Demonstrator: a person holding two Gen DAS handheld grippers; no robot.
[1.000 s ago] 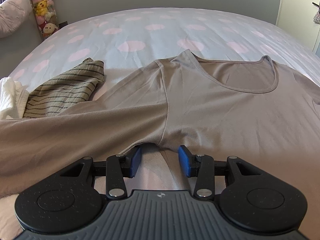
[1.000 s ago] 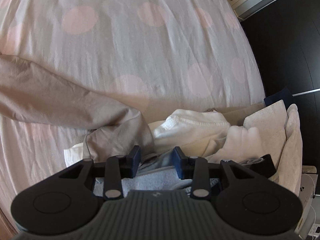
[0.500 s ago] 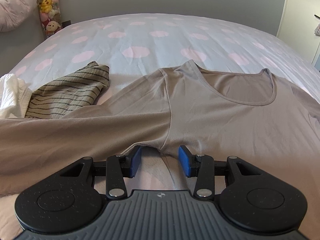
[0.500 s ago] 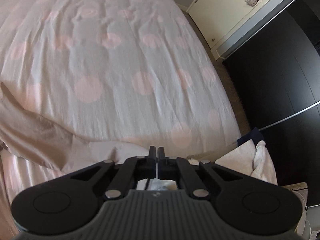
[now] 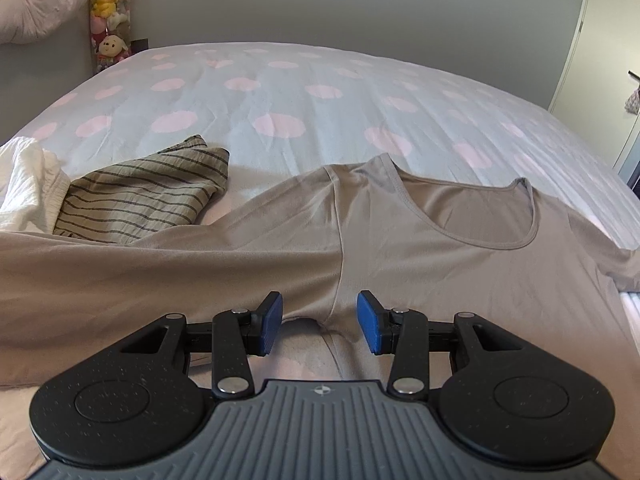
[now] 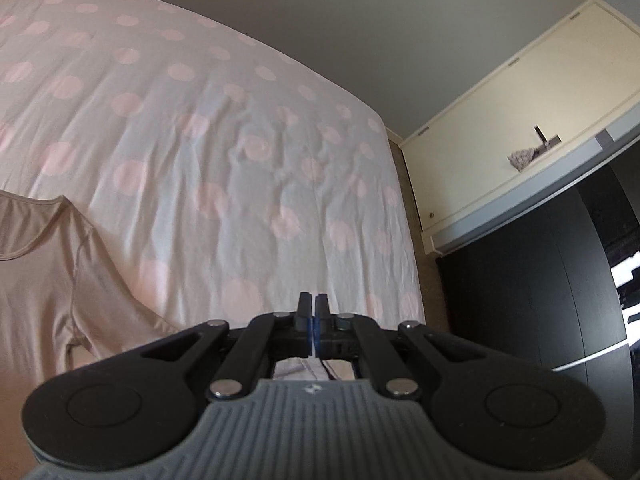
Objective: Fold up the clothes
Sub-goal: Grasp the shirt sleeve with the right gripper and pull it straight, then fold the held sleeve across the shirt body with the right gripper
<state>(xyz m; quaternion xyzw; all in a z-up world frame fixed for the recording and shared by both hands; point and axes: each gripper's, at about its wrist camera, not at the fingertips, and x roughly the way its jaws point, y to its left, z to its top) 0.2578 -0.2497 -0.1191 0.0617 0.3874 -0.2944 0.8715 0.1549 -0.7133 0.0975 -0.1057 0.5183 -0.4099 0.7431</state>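
Lying flat on the dotted bed (image 5: pixel 280 92), the beige top (image 5: pixel 420 248) has its armpit between the open fingers of the left claw (image 5: pixel 319 322); the right claw (image 6: pixel 311 318) is closed, seemingly pinching its sleeve
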